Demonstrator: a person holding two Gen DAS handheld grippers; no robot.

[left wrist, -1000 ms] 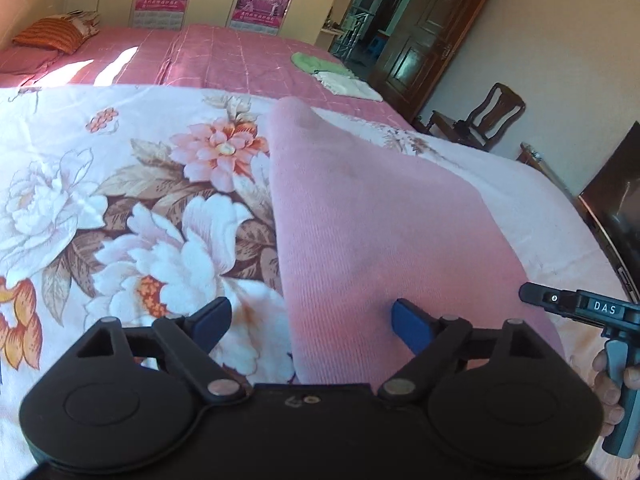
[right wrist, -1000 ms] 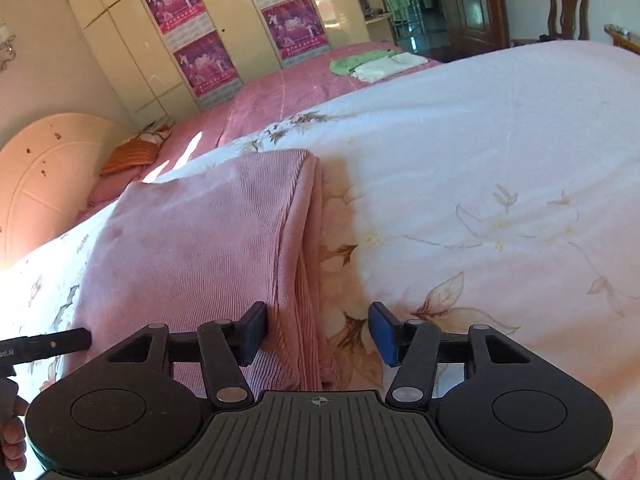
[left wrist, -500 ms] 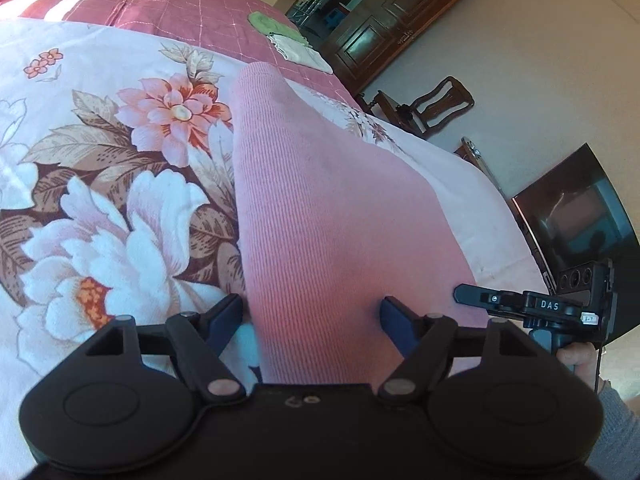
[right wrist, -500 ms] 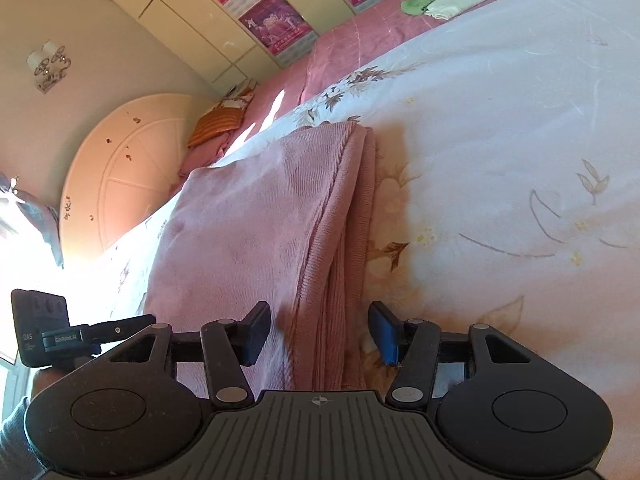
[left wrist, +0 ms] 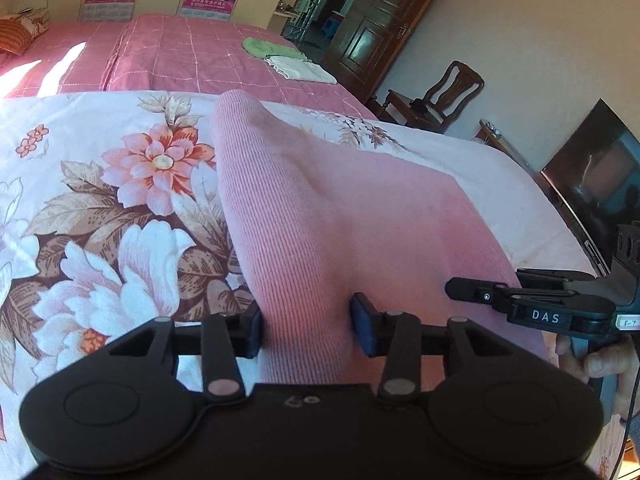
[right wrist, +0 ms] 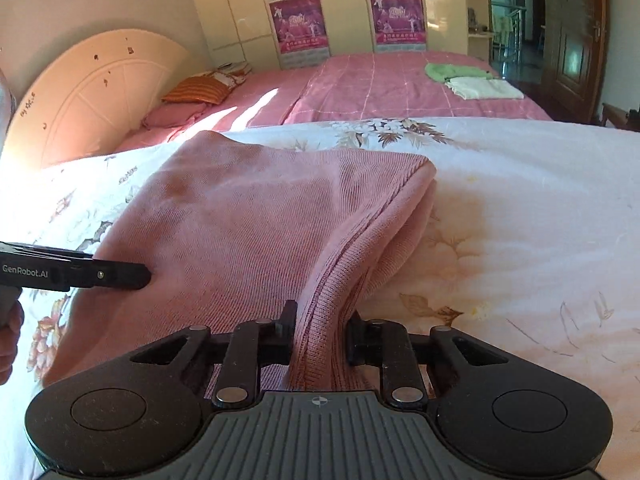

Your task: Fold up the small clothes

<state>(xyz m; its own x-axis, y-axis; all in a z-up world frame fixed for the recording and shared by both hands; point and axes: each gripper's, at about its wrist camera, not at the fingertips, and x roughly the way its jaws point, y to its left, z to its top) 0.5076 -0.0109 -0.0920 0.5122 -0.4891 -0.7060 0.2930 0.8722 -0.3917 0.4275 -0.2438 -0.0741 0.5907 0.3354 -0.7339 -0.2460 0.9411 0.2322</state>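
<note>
Both grippers are pinching the pink knitted garment [left wrist: 344,216] that lies across the floral quilt [left wrist: 100,216] in the middle of each frame. At the bottom centre of the left wrist view, the left gripper [left wrist: 307,326] has its fingers clamped on a raised ridge of the cloth. At the bottom centre of the right wrist view, the right gripper [right wrist: 320,332] is closed on the garment's ribbed, folded edge, which bunches up between the pads. Each tool shows in the other's view, at the lower side edge. Beyond the quilt, in the upper part, a pink bedspread [right wrist: 360,88] carries a green cloth [right wrist: 452,71] and a white cloth [right wrist: 484,88], touching each other.
</note>
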